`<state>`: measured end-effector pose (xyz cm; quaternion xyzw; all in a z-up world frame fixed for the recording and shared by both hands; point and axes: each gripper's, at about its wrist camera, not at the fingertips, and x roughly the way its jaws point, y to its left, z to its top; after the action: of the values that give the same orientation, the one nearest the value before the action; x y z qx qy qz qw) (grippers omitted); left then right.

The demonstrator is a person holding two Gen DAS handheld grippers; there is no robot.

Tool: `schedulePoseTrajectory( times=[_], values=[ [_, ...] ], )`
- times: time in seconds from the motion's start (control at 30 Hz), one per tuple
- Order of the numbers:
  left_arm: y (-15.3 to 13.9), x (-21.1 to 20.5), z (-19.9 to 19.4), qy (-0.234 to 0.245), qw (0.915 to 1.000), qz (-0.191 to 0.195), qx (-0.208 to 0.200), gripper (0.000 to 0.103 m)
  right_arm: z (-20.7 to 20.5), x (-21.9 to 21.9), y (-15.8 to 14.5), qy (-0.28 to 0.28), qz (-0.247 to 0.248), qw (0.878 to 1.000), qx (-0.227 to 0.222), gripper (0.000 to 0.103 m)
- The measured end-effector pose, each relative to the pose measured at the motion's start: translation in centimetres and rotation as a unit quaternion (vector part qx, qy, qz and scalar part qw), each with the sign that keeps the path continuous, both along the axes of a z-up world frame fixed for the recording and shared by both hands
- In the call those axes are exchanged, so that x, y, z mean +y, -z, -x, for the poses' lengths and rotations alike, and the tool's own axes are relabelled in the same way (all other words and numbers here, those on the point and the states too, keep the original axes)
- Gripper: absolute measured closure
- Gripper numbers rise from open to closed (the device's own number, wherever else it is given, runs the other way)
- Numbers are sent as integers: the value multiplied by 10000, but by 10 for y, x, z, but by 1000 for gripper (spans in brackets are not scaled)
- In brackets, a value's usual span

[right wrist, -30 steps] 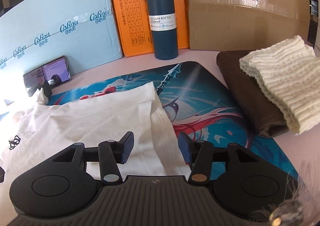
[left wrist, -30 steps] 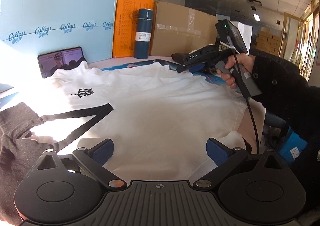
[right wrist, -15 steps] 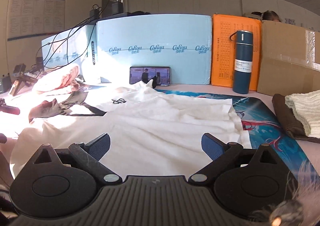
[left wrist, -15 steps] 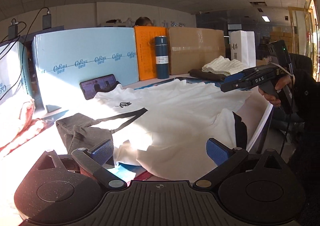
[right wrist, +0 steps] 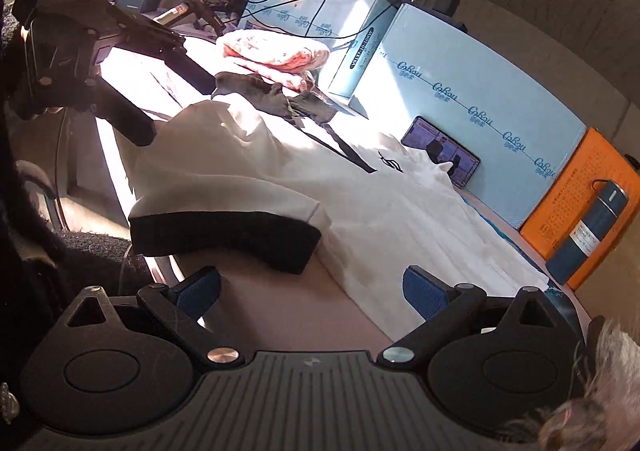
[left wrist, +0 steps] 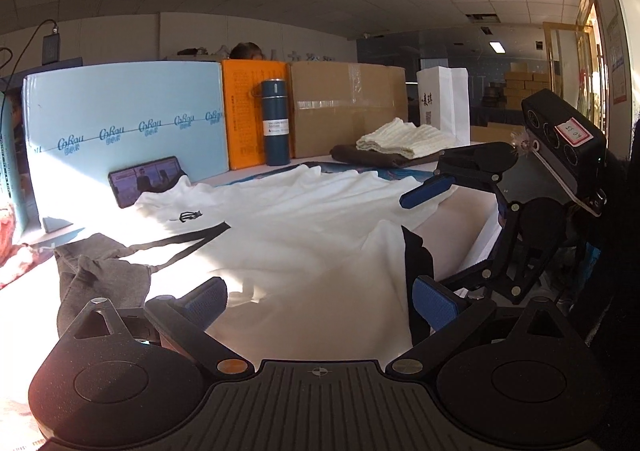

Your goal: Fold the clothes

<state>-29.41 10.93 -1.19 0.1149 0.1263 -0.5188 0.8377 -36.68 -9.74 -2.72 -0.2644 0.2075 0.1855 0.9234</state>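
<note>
The white top point(left wrist: 288, 235) lies spread and rumpled across the worktop point(right wrist: 280, 315), its black-cuffed sleeve point(right wrist: 224, 235) drooping at the near edge. Both the left hand-held gripper point(left wrist: 320, 297) and the right hand-held gripper point(right wrist: 312, 287) hover with jaws wide apart, holding nothing. Risks, as I judge: the sleeve sliding off the edge, a pinch bunching several layers, or the grey garment point(left wrist: 96, 275) at the left getting dragged along.

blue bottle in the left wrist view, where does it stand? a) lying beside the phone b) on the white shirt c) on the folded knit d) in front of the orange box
d: the blue bottle stands upright against the orange box, behind the white shirt.
</note>
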Motion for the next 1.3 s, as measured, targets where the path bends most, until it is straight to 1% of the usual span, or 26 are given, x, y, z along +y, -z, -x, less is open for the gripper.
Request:
schedulePoseTrajectory(
  times=[0.1, 0.17, 0.23, 0.33, 0.43, 0.47, 0.5, 0.6, 0.63, 0.73, 0.87, 0.93, 0.97, 1.0, 1.03, 1.07, 1.1, 1.17, 1.3],
  values=[
    [0, 3, 1, 67, 10000, 37, -41, 3, -10, 15, 0, -422, -163, 9989, -84, 5],
    [-1, 4, 2, 112, 9999, 61, -69, 3, -16, 17, -6, -584, -436, 9972, -186, 5],
    [-1, 6, 3, 156, 9998, 85, -96, 3, -22, 13, -13, -621, -780, 9946, -296, 4],
    [-1, 9, 4, 223, 9996, 122, -138, 3, -38, -5, -20, -326, -1462, 9886, -179, 4],
    [6, -1, 6, 311, 9984, -247, -409, 3, -52, -24, -22, -38, -2079, 9781, 32, 4],
    [9, -4, 8, 374, 9966, -454, -580, 3, -55, -29, -22, 18, -2272, 9738, 79, 4],
    [13, -8, 9, 444, 9938, -671, -763, 3, -58, -35, -22, 72, -2473, 9688, 125, 4],
    [21, -19, 15, 300, 9821, -1143, -1464, 3, -62, -49, -22, 210, -2966, 9545, 217, 4],
    [21, -21, 14, 304, 9804, -1155, -1570, 3, -62, -53, -22, 234, -3092, 9504, 233, 4],
    [21, -26, 13, 363, 9771, -1119, -1775, 3, -56, -62, -23, 299, -3303, 9432, 197, 4],
    [19, -30, 8, 507, 9757, -1037, -1862, 3, -32, -69, -26, 351, -3213, 9463, 73, 4],
    [18, -32, 6, 579, 9749, -995, -1905, 8, -20, -72, -28, 378, -3036, 9520, 93, 4],
    [17, -33, 5, 615, 9745, -974, -1926, 21, -15, -72, -28, 406, -2901, 9560, 133, 4],
    [16, -34, 4, 651, 9740, -954, -1947, 46, -10, -72, -28, 439, -2740, 9605, 189, 4],
    [16, -35, 3, 687, 9736, -933, -1969, 59, -7, -71, -27, 469, -2591, 9644, 244, 4],
    [14, -34, 2, 672, 9744, -879, -1956, 75, -6, -70, -25, 521, -2424, 9683, 318, 4],
    [12, -33, 1, 650, 9754, -821, -1938, 84, -6, -69, -23, 579, -2250, 9718, 397, 4],
    [8, -31, -1, 605, 9774, -705, -1901, 93, -11, -68, -18, 657, -2045, 9754, 501, 4],
    [1, -27, -6, 564, 9813, -497, -1774, 93, -24, -67, -11, 692, -1781, 9795, 636, 4]
  ],
)
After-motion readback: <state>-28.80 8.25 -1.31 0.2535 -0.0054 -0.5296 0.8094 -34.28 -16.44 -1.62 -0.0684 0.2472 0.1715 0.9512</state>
